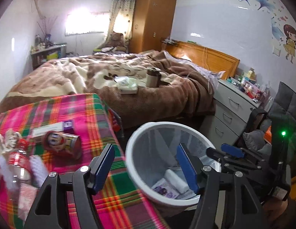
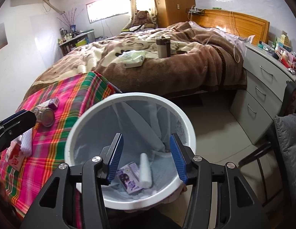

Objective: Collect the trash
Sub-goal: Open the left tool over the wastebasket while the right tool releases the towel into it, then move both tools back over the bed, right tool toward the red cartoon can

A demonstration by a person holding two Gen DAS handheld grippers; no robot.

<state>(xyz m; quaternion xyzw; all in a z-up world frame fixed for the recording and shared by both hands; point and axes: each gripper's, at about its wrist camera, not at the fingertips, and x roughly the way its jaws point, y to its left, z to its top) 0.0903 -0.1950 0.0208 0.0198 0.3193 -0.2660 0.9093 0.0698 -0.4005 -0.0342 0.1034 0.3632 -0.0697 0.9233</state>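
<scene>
Trash already lies at the bottom of the white bin (image 2: 188,118), which has a pale liner and stands on the floor just beside the low surface with the plaid cloth (image 1: 102,118): a small purple carton (image 2: 129,180) with a cartoon figure printed on it, and a white roll of paper (image 2: 145,169) touching its right edge. The print on the carton is too small to read. The right gripper (image 2: 146,158) hangs over the bin mouth with its blue-padded jaws spread apart and nothing between them; the carton and roll show through the gap below. The left gripper (image 1: 148,167) is likewise parted and empty, one finger over the cloth, the other over the bin's rim. On the cloth more litter waits: a red can (image 1: 62,145) lying on its side with a cartoon face on its label, a second purple carton (image 1: 68,126) behind it, a clear bottle with a red cap (image 1: 19,160), blurred, and a white cloth (image 1: 38,168) beside it. No lettering on any of these can be made out. Beyond, on the brown blanket (image 2: 195,70), sit a tissue pack (image 2: 133,59) and an upright tumbler (image 2: 163,46).
</scene>
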